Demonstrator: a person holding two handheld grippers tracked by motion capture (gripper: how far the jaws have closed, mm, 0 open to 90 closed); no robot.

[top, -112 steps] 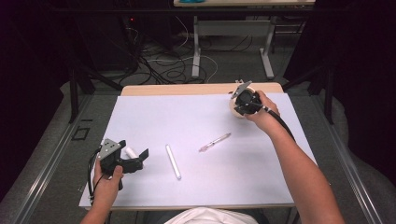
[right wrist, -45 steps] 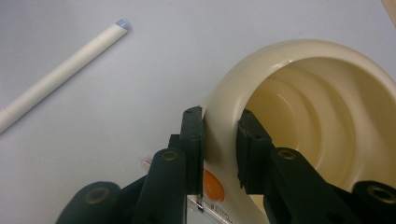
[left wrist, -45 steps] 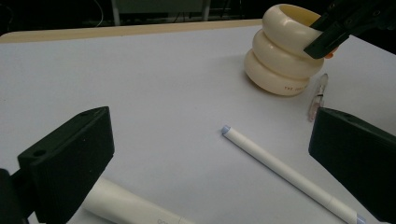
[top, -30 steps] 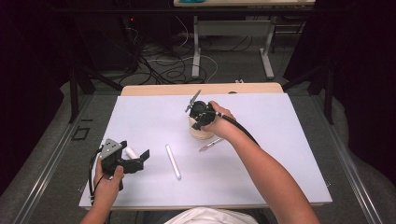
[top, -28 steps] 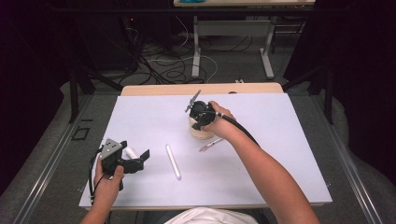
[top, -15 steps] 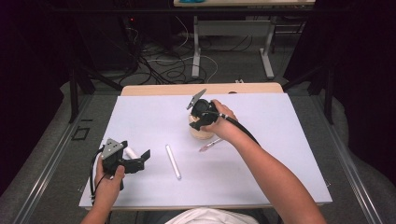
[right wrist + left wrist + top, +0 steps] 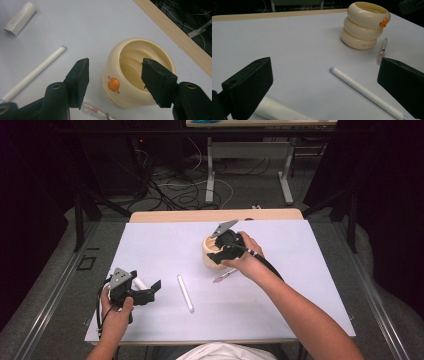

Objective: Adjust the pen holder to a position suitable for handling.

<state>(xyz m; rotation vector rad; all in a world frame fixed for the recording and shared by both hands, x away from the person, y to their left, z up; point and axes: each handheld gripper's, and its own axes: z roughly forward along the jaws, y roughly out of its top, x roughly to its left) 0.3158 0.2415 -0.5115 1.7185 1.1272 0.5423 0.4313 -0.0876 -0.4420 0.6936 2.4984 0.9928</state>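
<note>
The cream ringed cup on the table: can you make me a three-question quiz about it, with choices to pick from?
1. Where does the clear pen with red marks lie?
A. inside the cup
B. on the table beside the cup's base
C. in the left claw

2. What colour is the round button on the cream ringed cup?
A. orange
B. green
C. blue

3. How is the right claw at the cup?
A. shut tight on a pen
B. open, one jaw outside the wall, one over the hollow
C. lying flat on the table

Answers:
1 B: the left gripper view shows the pen flat on the white sheet next to the cup.
2 A: the right gripper view shows an orange dot on the wall.
3 B: the jaws stand apart, either side of the wall, not pressing on it.
</note>
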